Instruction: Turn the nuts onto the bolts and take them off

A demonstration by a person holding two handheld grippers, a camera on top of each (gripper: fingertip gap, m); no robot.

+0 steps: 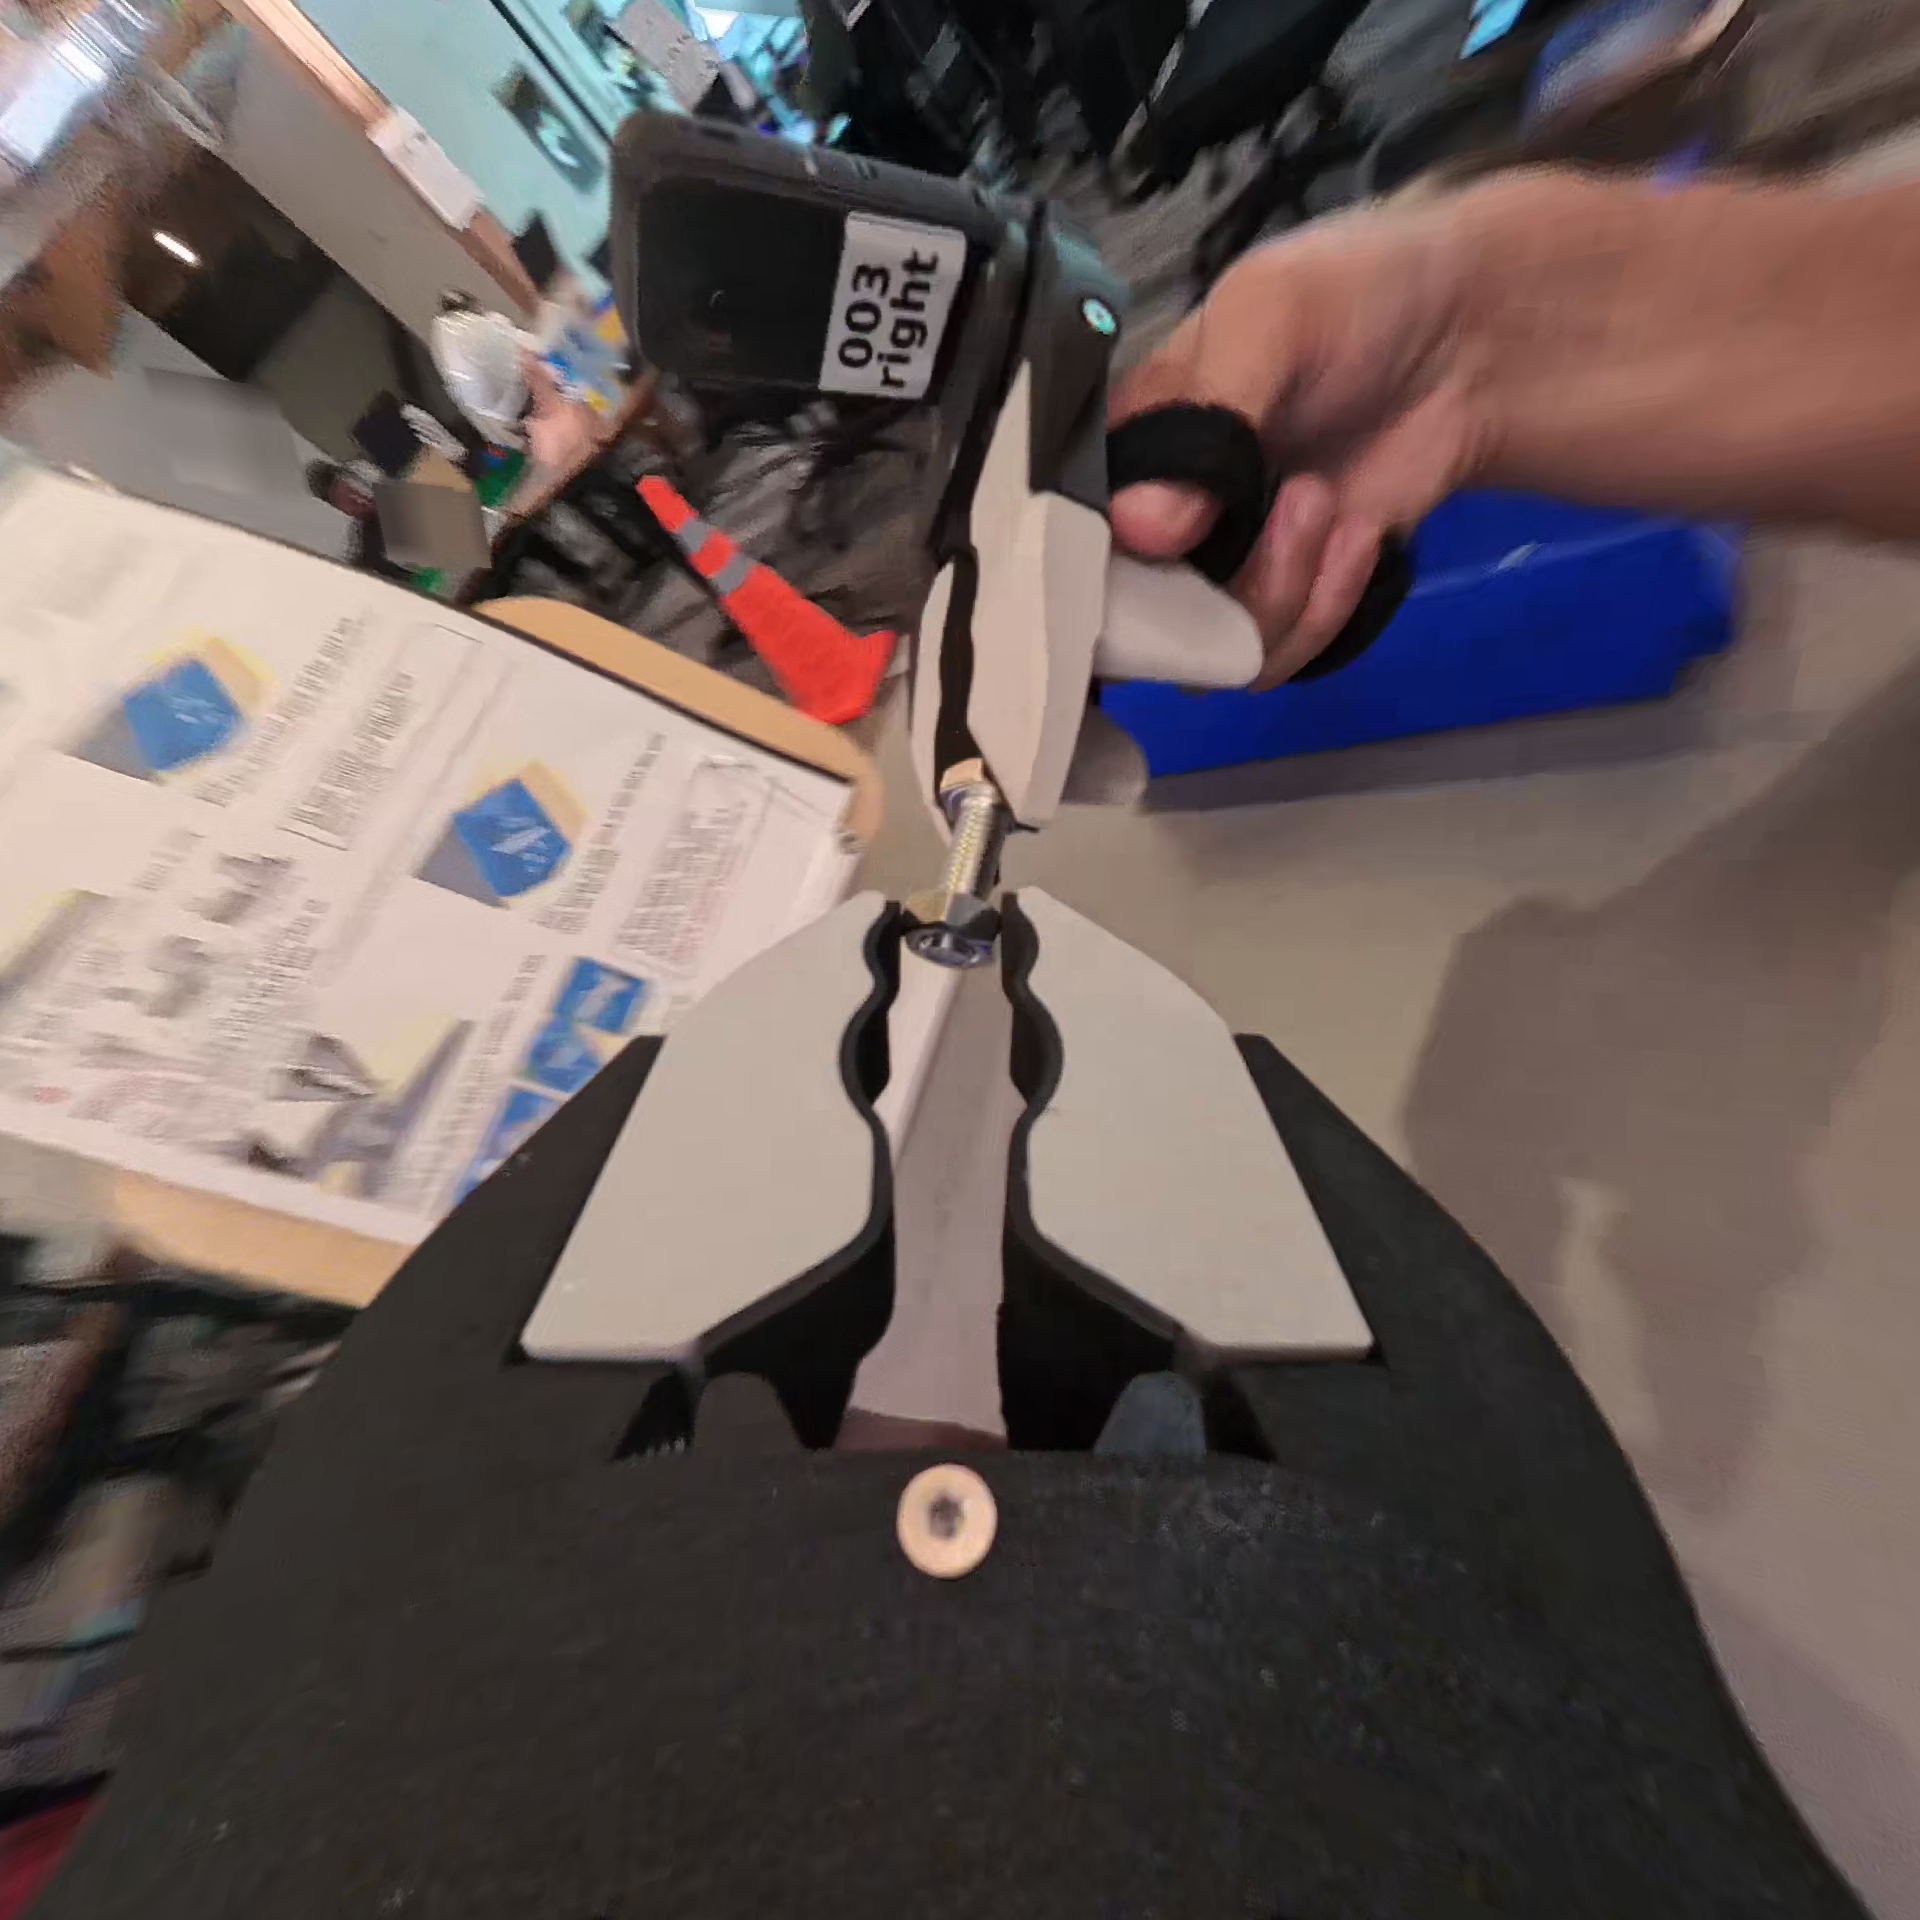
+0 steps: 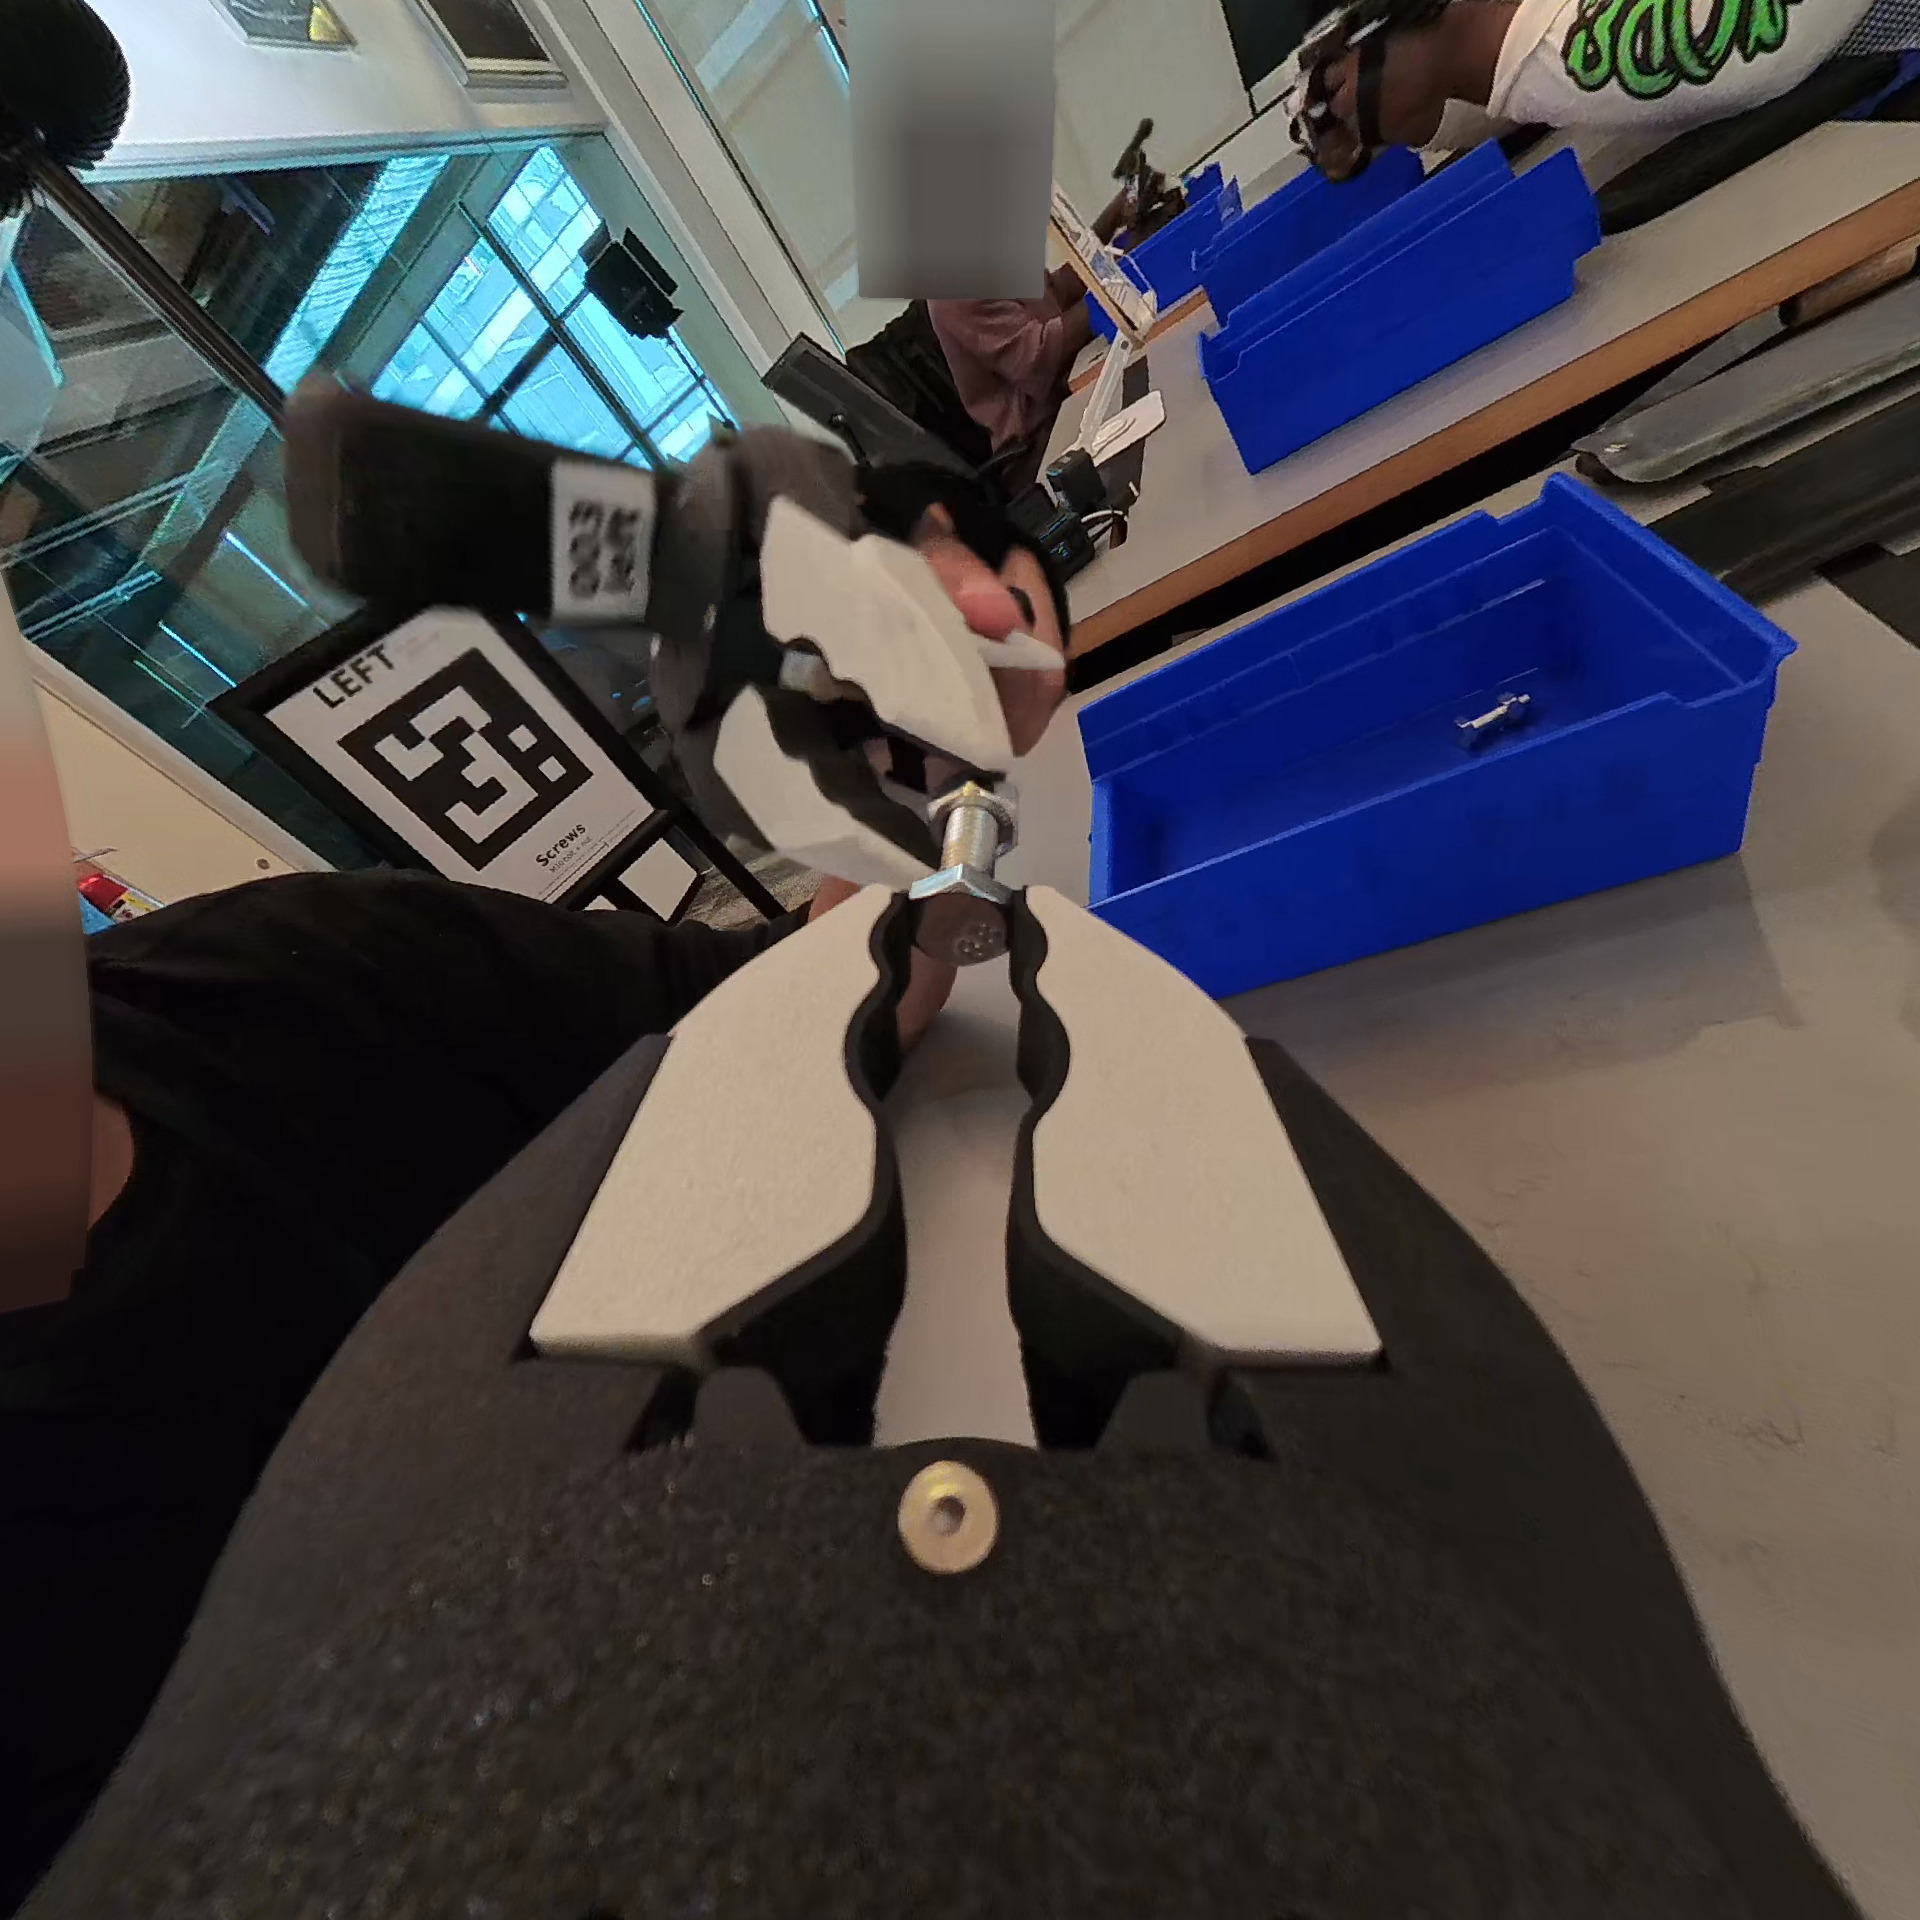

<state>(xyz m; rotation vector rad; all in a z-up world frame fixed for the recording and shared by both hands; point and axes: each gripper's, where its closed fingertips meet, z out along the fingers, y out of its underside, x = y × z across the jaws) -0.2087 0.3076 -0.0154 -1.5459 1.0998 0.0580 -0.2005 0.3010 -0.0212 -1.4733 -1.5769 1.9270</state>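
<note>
The left gripper (image 1: 948, 920) fingers are clamped on the nut (image 1: 948, 923). The right gripper (image 2: 961, 914) fingers pinch the bolt (image 2: 966, 831) head, at 12 o'clock, held above the worktop (image 2: 1558, 1195), likely so one can twist against the other.

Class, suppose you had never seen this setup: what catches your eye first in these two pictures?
In mid-air over the grey table, two grippers meet on one silver bolt: the left gripper pinches the nut, and the right gripper clamps the bolt's head. To the right sits a bright blue bin holding another small bolt.
</note>
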